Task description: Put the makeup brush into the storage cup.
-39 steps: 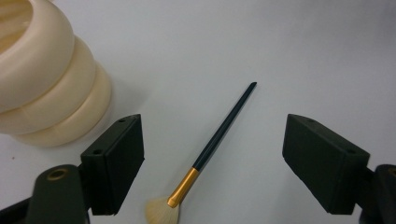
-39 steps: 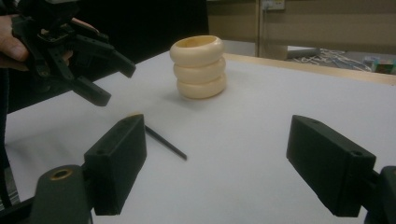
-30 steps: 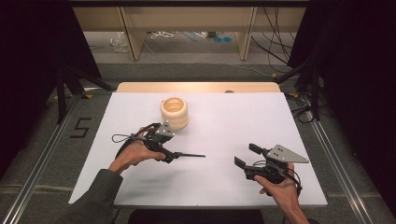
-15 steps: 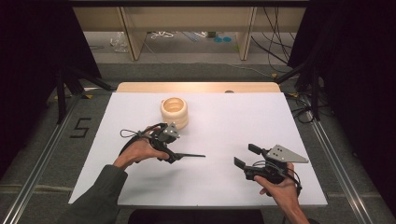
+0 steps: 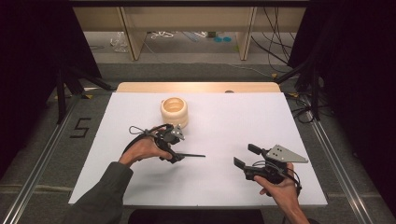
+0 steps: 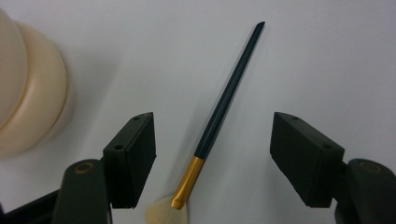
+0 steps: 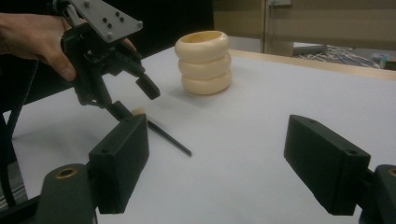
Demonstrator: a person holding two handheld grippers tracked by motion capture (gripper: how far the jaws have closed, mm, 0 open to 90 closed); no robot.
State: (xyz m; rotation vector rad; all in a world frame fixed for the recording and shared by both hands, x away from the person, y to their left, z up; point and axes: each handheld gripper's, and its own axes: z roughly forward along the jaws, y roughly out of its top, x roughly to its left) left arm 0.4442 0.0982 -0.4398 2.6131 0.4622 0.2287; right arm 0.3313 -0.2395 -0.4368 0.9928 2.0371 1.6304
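A thin brush (image 6: 224,102) with a dark handle, gold ferrule and pale bristles lies flat on the white table top (image 5: 224,116); its handle (image 5: 191,155) points right. My left gripper (image 5: 170,156) hangs over its bristle end, pointing down. The jaws stand on either side of the ferrule (image 6: 212,135) and have just been closing, but the pads are clear of the brush. A cream ribbed ring-stack holder (image 5: 174,112) stands upright just behind it. My right gripper (image 5: 246,156) rests open near the front right, nothing between its fingers (image 7: 217,154). From there the left gripper (image 7: 133,98) appears above the brush (image 7: 170,138).
The holder (image 7: 204,63) is the one upright obstacle, close to the left hand. A wooden strip (image 5: 196,87) borders the table's far edge, with floor, cables and shelving beyond. Metal rails (image 5: 42,158) run along both sides of the table.
The left hand has shifted slightly right and down over the brush's bristle end, and its jaws have narrowed. Brush, holder and right gripper have not moved.
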